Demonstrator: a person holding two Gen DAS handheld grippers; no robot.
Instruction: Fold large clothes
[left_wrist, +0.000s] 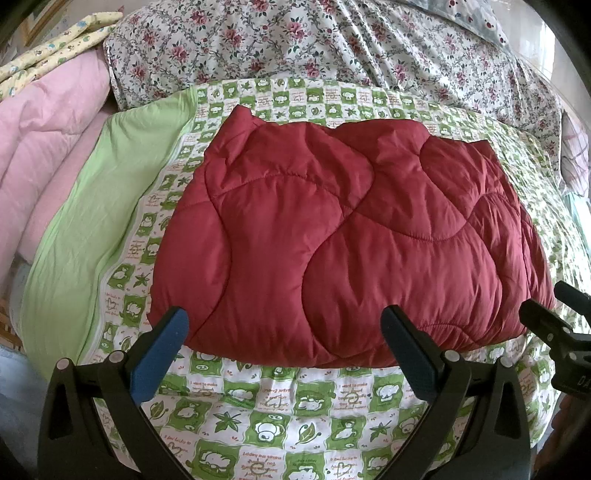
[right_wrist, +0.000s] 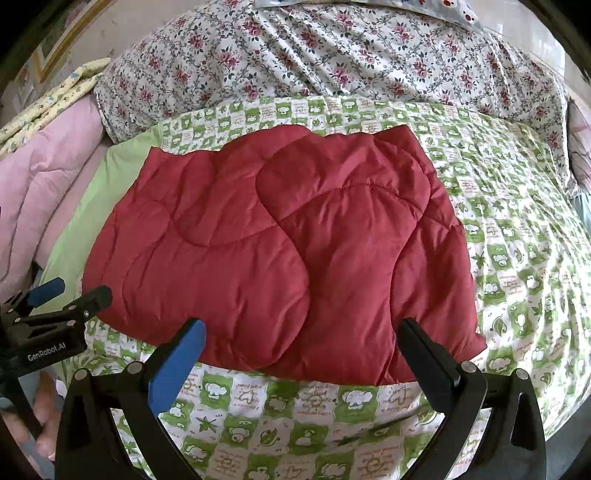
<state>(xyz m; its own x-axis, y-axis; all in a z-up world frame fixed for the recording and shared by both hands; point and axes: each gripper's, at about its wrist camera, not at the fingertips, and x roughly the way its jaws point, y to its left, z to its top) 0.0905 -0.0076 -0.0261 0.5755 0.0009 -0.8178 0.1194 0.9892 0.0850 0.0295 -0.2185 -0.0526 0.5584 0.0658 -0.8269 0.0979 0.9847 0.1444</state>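
A dark red quilted puffy garment (left_wrist: 343, 236) lies folded into a thick rectangle on the green-and-white patterned bedspread (left_wrist: 280, 417); it also shows in the right wrist view (right_wrist: 280, 251). My left gripper (left_wrist: 284, 328) is open and empty, its fingertips at the garment's near edge. My right gripper (right_wrist: 301, 339) is open and empty, also at the near edge, further right. The right gripper shows at the left wrist view's right edge (left_wrist: 550, 314). The left gripper shows at the right wrist view's left edge (right_wrist: 70, 291).
A floral quilt (left_wrist: 332, 48) is bunched behind the garment. Pink bedding (left_wrist: 48, 147) and a yellow patterned cloth (left_wrist: 59, 44) lie at the left. A plain green strip (left_wrist: 99, 221) borders the bedspread on the left.
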